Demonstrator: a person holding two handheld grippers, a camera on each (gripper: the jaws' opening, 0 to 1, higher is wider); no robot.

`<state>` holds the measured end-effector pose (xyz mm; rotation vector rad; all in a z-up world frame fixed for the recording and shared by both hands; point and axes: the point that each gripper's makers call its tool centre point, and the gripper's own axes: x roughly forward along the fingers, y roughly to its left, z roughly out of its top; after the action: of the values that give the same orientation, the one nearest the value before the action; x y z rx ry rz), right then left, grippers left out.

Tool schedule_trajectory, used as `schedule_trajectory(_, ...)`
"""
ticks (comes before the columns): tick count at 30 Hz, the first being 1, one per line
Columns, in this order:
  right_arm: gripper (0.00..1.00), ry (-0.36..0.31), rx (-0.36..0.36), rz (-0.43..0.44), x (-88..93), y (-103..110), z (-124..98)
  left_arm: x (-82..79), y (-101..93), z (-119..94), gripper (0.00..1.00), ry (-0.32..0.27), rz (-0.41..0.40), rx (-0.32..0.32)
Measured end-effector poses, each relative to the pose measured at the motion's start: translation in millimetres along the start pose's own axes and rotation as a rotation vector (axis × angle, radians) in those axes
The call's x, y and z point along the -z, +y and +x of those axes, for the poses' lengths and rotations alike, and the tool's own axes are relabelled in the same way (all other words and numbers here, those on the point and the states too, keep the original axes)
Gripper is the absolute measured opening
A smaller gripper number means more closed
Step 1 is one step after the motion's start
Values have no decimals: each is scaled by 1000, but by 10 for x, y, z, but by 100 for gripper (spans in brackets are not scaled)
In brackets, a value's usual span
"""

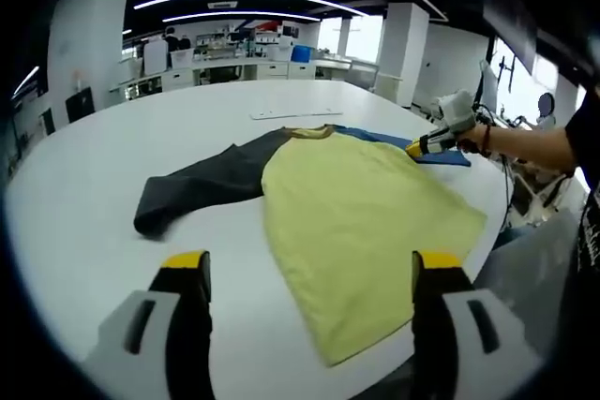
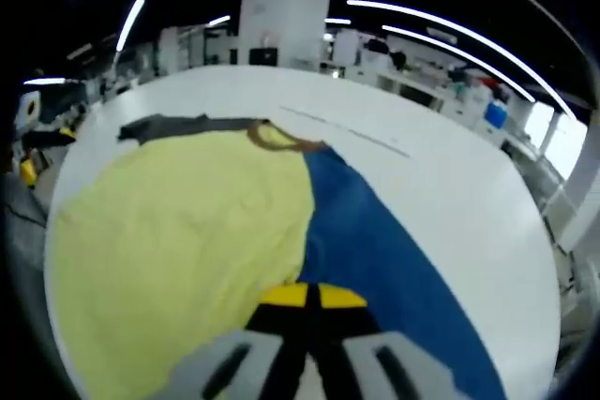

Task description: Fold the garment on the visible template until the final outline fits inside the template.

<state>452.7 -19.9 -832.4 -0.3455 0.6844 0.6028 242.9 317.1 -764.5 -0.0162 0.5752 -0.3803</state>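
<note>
A long-sleeved garment lies flat on the white table [image 1: 84,194], with a yellow body [image 1: 361,222], a dark grey sleeve [image 1: 202,185] and a blue sleeve [image 1: 441,156]. My left gripper [image 1: 311,264] hovers open over the near table edge, short of the yellow hem, its jaws empty. A person's hand holds my right gripper [image 1: 414,149] at the far side, where yellow meets blue. In the right gripper view its jaws [image 2: 309,295] are pressed together low on the cloth at the edge of the blue sleeve [image 2: 375,241], beside the yellow body [image 2: 178,231]. The brown collar [image 2: 277,140] faces away.
A thin pale strip [image 1: 291,112] lies on the table beyond the collar, and shows as a line [image 2: 347,133] in the right gripper view. The person's arm [image 1: 534,142] reaches in from the right. Benches and pillars stand far behind. The yellow hem hangs near the table's edge.
</note>
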Motion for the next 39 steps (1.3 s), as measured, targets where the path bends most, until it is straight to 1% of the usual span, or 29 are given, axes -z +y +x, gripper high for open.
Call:
schedule_trajectory(4, 0, -1, 37, 45, 2, -119, -33, 1, -12, 1, 86, 0, 2, 1)
schedule_trajectory(7, 0, -9, 43, 70, -24, -129, -40, 0, -18, 1, 86, 0, 4, 3)
schedule_trajectory(9, 0, -6, 46, 73, 0, -163, 6, 1, -19, 1, 86, 0, 3, 2)
schedule_trajectory(11, 0, -1, 52, 78, 17, -158, 8, -6, -20, -1, 86, -2, 3, 1)
schedule_trajectory(14, 0, 5, 53, 87, -5, -129, -22, -8, -15, -6, 86, -1, 5, -1)
schedule_trajectory(18, 0, 5, 50, 104, 29, -168, 34, -21, -4, -16, 87, -6, 2, -4)
schedule_trajectory(20, 0, 0, 52, 120, 28, -147, -35, -39, -6, -19, 88, -18, -5, -1)
schedule_trajectory(23, 8, 5, 77, 143, 53, -227, -102, -63, -25, -17, 93, -29, -14, 9)
schedule_trajectory(27, 23, 21, 100, 190, 131, -356, -179, -74, -68, -11, 96, -23, 13, 15)
schedule_trajectory(30, 33, 28, 123, 213, 183, -384, -290, -69, -96, -7, 97, -16, 21, 22)
schedule_trajectory(32, 36, 29, 132, 229, 226, -402, -360, -66, -104, -4, 98, -14, 22, 25)
schedule_trajectory(35, 38, 32, 156, 253, 304, -507, -448, -66, -116, -1, 99, -12, 26, 28)
schedule_trajectory(38, 41, 37, 192, 287, 400, -587, -565, -73, -122, 1, 99, -13, 29, 31)
schedule_trajectory(39, 41, 42, 215, 315, 461, -646, -629, -75, -124, 0, 99, -13, 29, 31)
